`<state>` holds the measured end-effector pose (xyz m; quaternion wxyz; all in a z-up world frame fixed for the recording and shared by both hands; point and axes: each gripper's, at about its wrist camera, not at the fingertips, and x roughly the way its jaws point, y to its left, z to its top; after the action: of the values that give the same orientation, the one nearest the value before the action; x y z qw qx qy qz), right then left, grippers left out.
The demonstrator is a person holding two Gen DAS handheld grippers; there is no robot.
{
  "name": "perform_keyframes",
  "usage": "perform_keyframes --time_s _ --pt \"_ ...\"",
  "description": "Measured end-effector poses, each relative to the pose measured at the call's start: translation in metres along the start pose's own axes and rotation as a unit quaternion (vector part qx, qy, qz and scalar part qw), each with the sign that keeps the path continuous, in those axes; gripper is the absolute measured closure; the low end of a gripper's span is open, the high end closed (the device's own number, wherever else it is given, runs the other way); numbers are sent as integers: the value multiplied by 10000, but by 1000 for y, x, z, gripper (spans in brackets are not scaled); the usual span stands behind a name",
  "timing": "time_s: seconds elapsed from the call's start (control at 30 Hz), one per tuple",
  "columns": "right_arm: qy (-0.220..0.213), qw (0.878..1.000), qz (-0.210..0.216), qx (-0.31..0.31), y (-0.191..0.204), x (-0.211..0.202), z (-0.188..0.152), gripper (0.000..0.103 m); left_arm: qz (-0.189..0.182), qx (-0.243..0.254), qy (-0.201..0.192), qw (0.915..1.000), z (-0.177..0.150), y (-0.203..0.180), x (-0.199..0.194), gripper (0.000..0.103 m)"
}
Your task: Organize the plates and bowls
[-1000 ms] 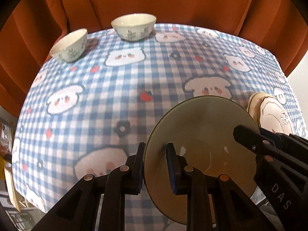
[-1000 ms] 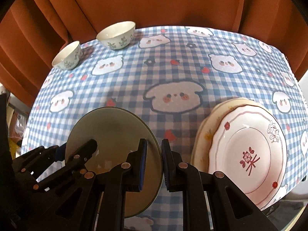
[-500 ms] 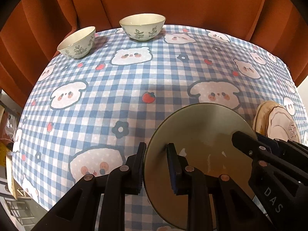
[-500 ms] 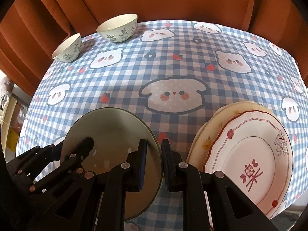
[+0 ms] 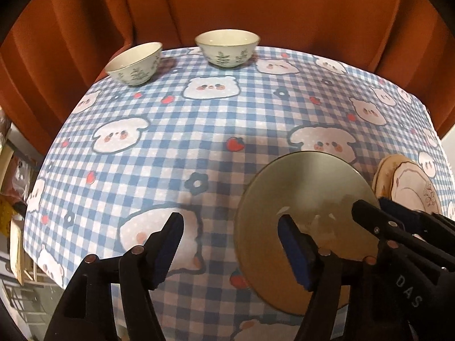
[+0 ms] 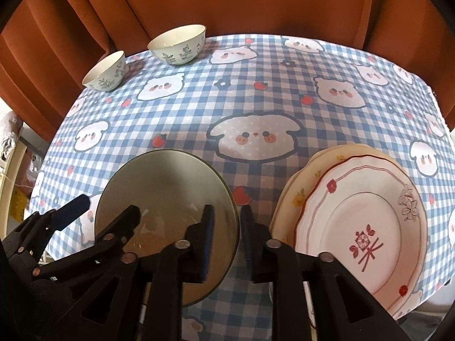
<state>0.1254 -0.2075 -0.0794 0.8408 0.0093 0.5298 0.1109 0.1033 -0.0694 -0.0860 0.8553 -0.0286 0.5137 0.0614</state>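
Note:
An olive-green plate [image 5: 307, 199] [image 6: 167, 187] hangs tilted above the near table edge. My right gripper [image 6: 226, 224] is shut on its right rim. My left gripper [image 5: 230, 233] is open; its jaws straddle the plate's left rim without touching it. A white plate with red trim [image 6: 366, 227] lies on a cream plate [image 6: 327, 159] at the near right, seen also in the left wrist view [image 5: 409, 184]. Two white bowls with leaf prints stand at the far left: a smaller one [image 5: 133, 62] [image 6: 105, 71] and a larger one [image 5: 227, 47] [image 6: 177, 44].
The table carries a blue checked cloth with cartoon faces [image 5: 199, 130] [image 6: 256, 108]. Orange curtains [image 5: 256, 2] hang close behind it. Shelves and clutter [image 5: 11, 213] show past the left table edge.
My left gripper has opened and let go of the green plate's left rim. The right gripper still holds the plate. Both views have shifted slightly toward the bowls.

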Motion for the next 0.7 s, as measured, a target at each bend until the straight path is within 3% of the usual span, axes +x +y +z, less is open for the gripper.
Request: perform_keyframes --time_s 0.07,0.17,0.37,0.5,0.7 --pt "-22 10000 -44 56 -2 -3 -1 50 31 -114 26 9999 -1 6 -1 32" --pt "-71 9998 -77 163 -4 -8 -4 32 -93 -207 72 9997 -3 15 -2 29" --pt "-125 9993 -325 98 12 -16 -5 31 -302 -115 -20 9995 -4 32 -6 28" --pt "-269 9978 -588 166 29 -22 -4 31 -728 -60 -7 9973 -1 52 -6 28" --pt "-357 9961 -733 343 58 -29 6 31 -590 303 -389 9970 11 79 -22 28"
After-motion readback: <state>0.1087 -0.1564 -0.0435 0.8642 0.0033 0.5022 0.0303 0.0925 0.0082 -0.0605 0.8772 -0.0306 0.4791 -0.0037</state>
